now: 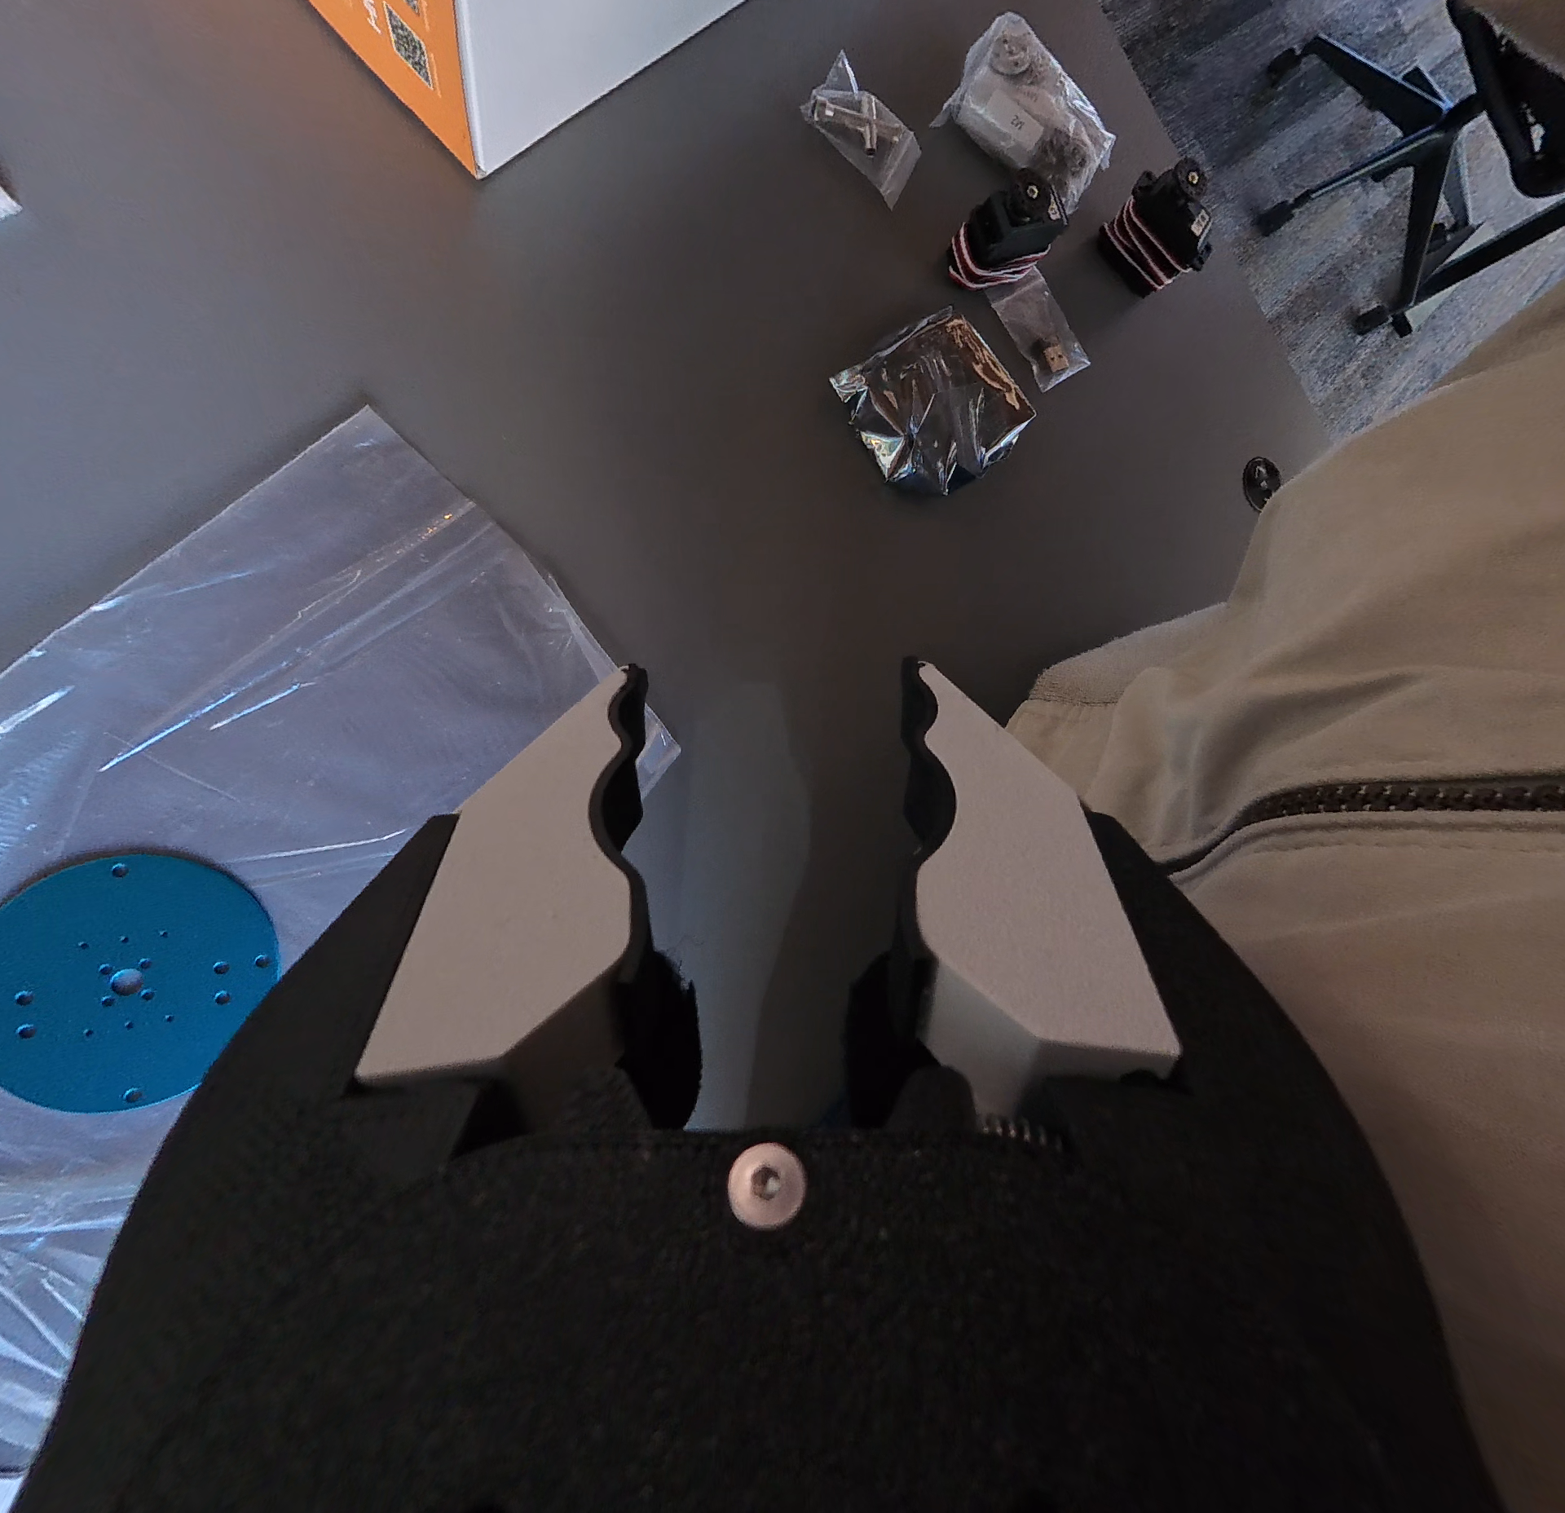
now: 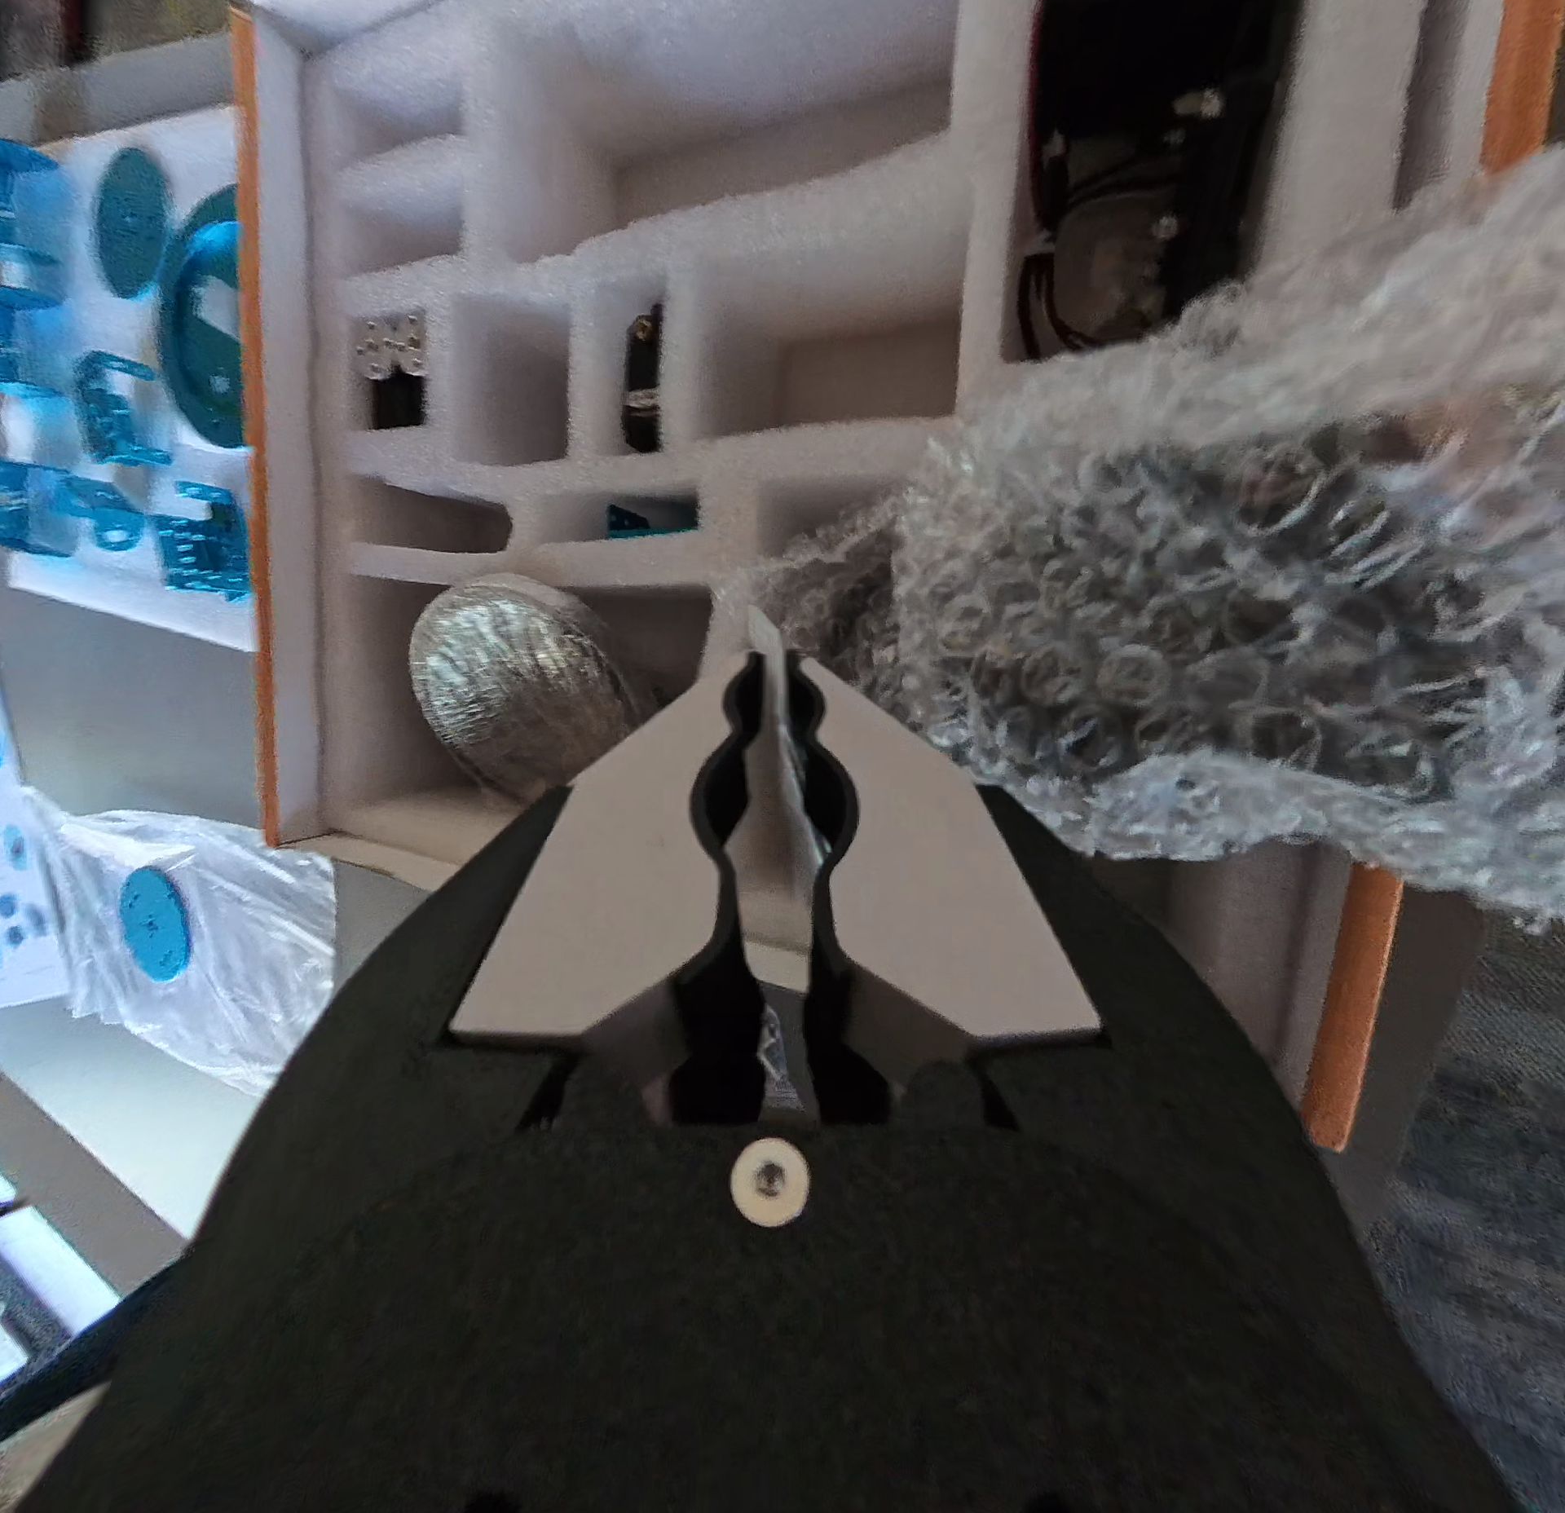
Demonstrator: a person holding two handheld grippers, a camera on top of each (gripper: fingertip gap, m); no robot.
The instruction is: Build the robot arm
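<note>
Bubble wrap is what the right gripper (image 2: 772,668) has got: its fingers are pinched nearly together on a thin flap at the edge of a bubble-wrap bundle (image 2: 1228,625), and the flap runs straight down the slot between the jaws. From there the bundle trails off toward the right edge of the frame, long axis roughly left to right and tilted up a bit, with something dark wrapped inside that I can't make out. Just behind the tips is the white foam insert (image 2: 745,303) of an orange-edged box, and a silvery foil-wrapped lump (image 2: 508,685) sits in the compartment to the lower left of the tips. The left gripper (image 1: 769,676) is spread wide with nothing in it, above bare grey table (image 1: 593,371). A clear plastic bag (image 1: 279,668) lies on its left, a blue drilled disc (image 1: 127,981) at lower left, and small parts bags (image 1: 940,397) well apart toward the upper right.
</note>
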